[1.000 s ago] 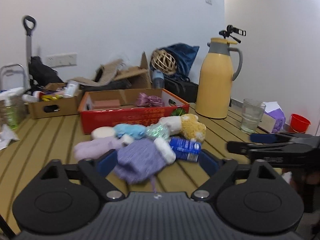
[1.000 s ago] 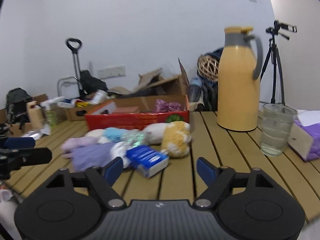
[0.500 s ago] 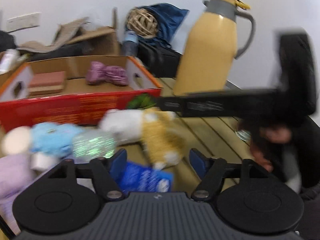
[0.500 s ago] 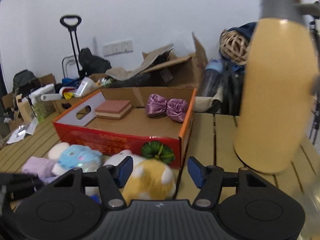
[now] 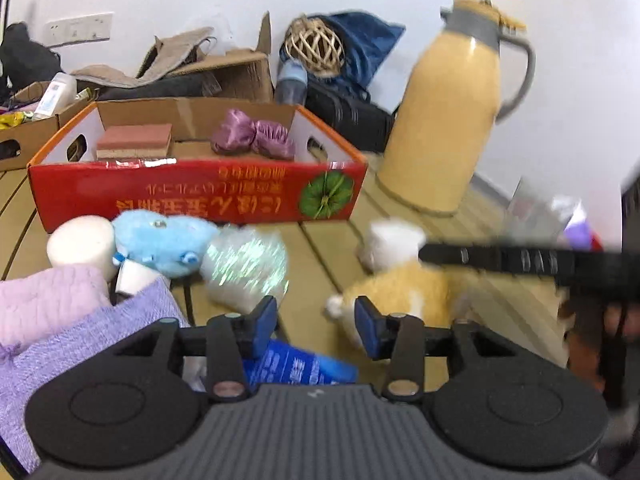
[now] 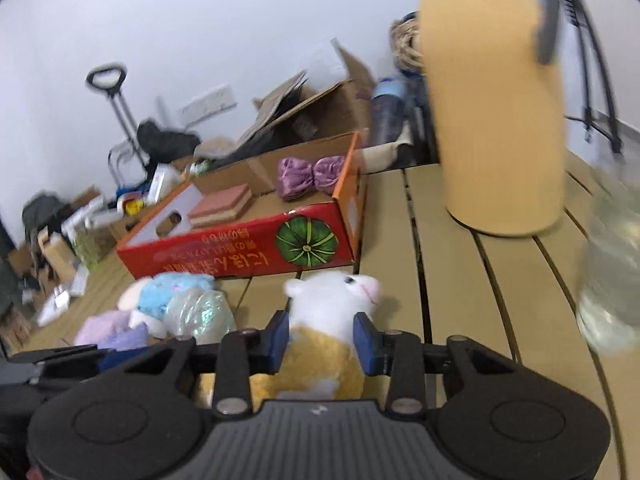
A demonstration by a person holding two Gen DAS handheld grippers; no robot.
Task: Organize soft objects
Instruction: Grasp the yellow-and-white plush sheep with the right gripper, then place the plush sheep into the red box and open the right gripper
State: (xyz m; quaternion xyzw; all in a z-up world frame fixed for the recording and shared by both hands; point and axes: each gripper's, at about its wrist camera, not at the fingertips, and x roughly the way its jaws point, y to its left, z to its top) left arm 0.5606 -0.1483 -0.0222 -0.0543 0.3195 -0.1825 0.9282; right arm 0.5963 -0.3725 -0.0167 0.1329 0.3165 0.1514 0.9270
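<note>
Nearest in the right wrist view, the right gripper (image 6: 321, 338) had just been closing, and the yellow-and-white plush animal (image 6: 326, 336) sat squarely between its blue pads, which pressed into the fur on both flanks: a grasp, as far as the pictures showed. The toy's long axis ran straight ahead along the fingers, white head forward toward the red cardboard tray (image 6: 256, 246) just beyond it on the slatted wooden table (image 6: 452, 280).

The left gripper (image 5: 316, 326) had also been closing, yet its pads gripped nothing; the blue printed packet (image 5: 296, 364) lay under and just behind them, and the plush (image 5: 396, 284) lay ahead and to its right. So the right hand was the nearer one for the carry, probably forward and slightly left into the tray.

Only the left view showed the lilac knitted cloth (image 5: 80, 344) close at its left, with the pale blue plush toy (image 5: 164, 240) and the iridescent crinkly bundle (image 5: 244, 272) ahead. Only the right view showed the pads on the fur. Farthest in both, inside the tray, lay a purple satin scrunchie (image 6: 312, 172) and a pink sponge block (image 6: 220, 210).
</note>
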